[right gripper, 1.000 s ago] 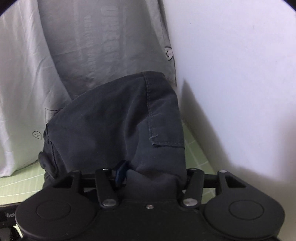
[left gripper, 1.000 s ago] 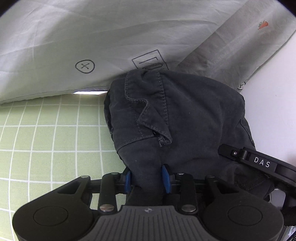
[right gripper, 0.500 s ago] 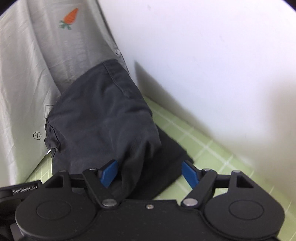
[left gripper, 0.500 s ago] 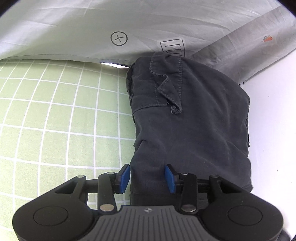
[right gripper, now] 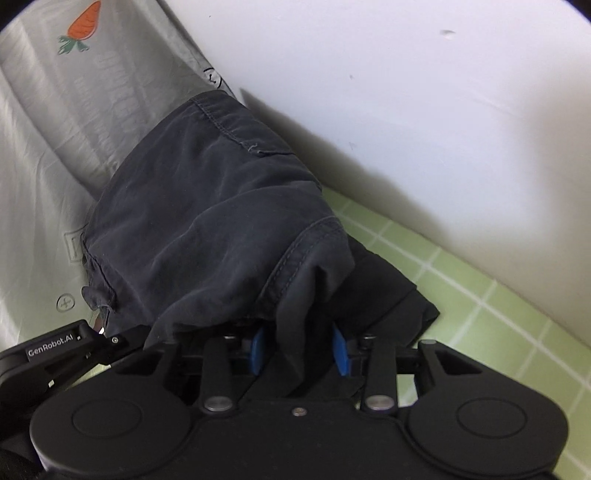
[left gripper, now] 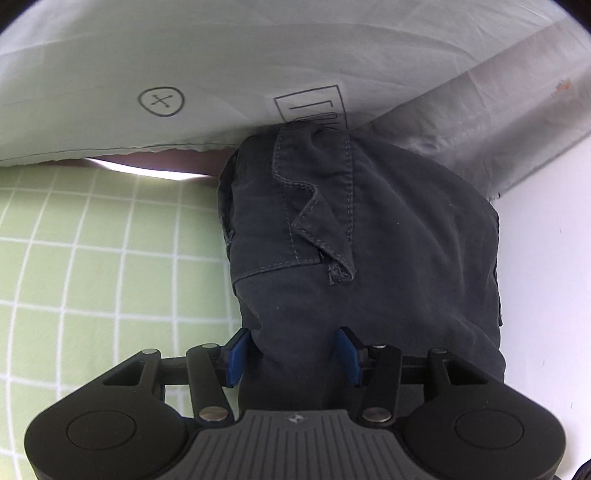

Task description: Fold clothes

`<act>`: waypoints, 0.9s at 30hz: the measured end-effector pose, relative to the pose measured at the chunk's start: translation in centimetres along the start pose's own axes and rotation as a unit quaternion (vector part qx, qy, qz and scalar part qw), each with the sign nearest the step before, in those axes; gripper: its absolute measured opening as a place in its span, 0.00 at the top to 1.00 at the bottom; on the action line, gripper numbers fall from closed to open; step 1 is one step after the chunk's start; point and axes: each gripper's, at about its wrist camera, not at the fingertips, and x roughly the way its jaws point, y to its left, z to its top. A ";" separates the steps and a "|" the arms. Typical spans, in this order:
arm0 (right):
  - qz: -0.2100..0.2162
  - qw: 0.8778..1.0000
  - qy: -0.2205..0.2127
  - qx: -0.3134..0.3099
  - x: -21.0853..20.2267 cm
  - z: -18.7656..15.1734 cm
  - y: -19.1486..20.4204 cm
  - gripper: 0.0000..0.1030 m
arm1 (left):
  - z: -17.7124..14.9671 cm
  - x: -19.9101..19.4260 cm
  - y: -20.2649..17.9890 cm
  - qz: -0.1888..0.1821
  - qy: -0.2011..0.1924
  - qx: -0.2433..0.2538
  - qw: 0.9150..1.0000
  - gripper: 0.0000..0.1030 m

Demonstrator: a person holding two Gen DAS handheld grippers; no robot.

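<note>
Dark navy cotton garment [left gripper: 354,236], seamed and with a pocket flap, runs straight up the centre of the left wrist view from the left gripper [left gripper: 291,354] toward the grey sheet; long axis lies along the fingers, away from the camera. Blue pads [left gripper: 234,356] of the left gripper sit either side of a bunched fold, narrow gap, cloth filling it: judged gripping. In the right wrist view the same dark garment [right gripper: 207,221] mounds from lower centre toward the upper left, hem draped over the right gripper [right gripper: 299,350], whose blue fingers [right gripper: 340,350] stand close with fabric between them: also gripping, though part of the contact is hidden by the overhanging hem. Both grippers hold the near edge, side by side; the left gripper's body shows at the lower left of the right view. Far end touches a grey printed sheet [left gripper: 258,66] bearing a carrot print [right gripper: 83,22]. Green gridded mat [left gripper: 92,258] on the desk below; white wall [right gripper: 406,92] at right. Judgement: next move carries the near edge forward along the axis.
</note>
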 end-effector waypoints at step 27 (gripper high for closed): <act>-0.030 0.976 -0.054 -0.208 -22.2 -9.0 0.5 0.07 | -17.1 -26.0 -1.5 0.094 -0.093 0.173 0.976 0.00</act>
